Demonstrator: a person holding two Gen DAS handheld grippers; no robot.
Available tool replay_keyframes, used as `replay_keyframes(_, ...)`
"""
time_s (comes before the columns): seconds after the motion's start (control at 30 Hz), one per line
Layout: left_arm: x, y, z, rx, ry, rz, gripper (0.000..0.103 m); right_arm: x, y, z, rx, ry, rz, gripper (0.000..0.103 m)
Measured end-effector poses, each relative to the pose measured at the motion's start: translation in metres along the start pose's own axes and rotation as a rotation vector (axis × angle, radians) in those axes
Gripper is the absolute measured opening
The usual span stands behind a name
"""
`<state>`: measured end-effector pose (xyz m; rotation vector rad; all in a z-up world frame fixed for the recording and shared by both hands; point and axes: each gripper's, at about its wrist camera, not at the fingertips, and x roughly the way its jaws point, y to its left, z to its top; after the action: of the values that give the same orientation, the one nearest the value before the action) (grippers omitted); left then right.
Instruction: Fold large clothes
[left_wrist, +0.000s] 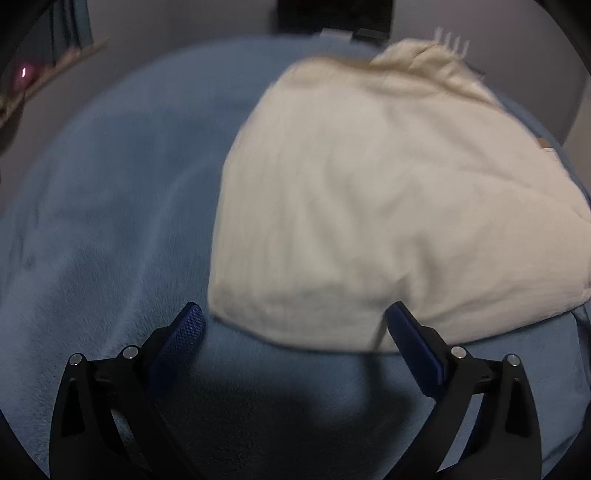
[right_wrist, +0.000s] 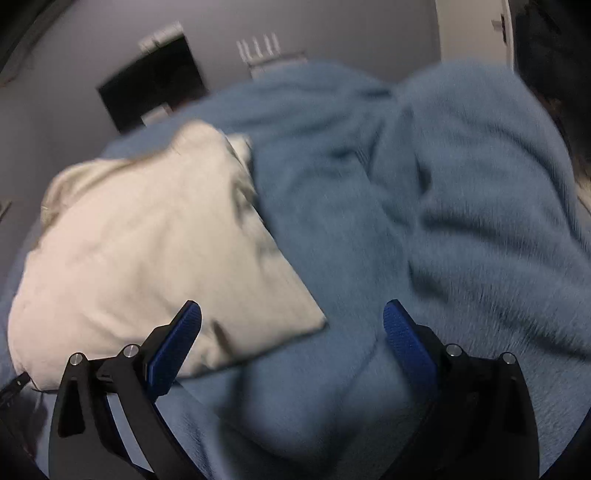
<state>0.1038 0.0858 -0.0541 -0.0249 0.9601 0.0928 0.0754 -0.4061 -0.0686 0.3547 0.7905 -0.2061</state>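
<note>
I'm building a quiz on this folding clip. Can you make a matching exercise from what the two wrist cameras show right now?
Things:
1. cream garment
2. blue blanket
3. left gripper
4. dark panel

States:
A. fuzzy, rumpled into thick folds
B. folded into a flat bundle
C. against the grey wall
D. open, holding nothing

Pairs: 1-B, 2-A, 3-D, 4-C

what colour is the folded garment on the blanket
Cream, off-white folded garment on the blue blanket; clearest in the left wrist view.
</note>
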Motion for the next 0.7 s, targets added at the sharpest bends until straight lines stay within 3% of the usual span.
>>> replay_keyframes(0.1, -0.006, -0.008, 0.005, 0.018, -0.070, -0.021, 0.096, 0.010, 0.005, 0.008, -0.008, -0.023, 0.032, 0.094)
replay_keyframes(0.3, 0.018, 0.023, 0.003, -0.117, -0.019, -0.011, 0.098, 0.038, -0.027, 0.011, 0.113, 0.047, -0.075, 0.094)
replay_keyframes(0.37, 0.014, 0.030, -0.002, -0.133, -0.011, -0.018, 0.098, 0.038, -0.022, 0.013, 0.092, 0.052, -0.083, 0.094)
replay_keyframes(0.5, -0.009, 0.032, -0.007, -0.127, -0.048, 0.007, 0.096, 0.019, -0.005, 0.015, 0.076, 0.021, -0.073, 0.094)
replay_keyframes(0.7, -0.057, 0.003, -0.018, -0.046, -0.141, -0.082, 0.096, -0.040, 0.037, 0.011, -0.059, -0.065, 0.014, 0.095)
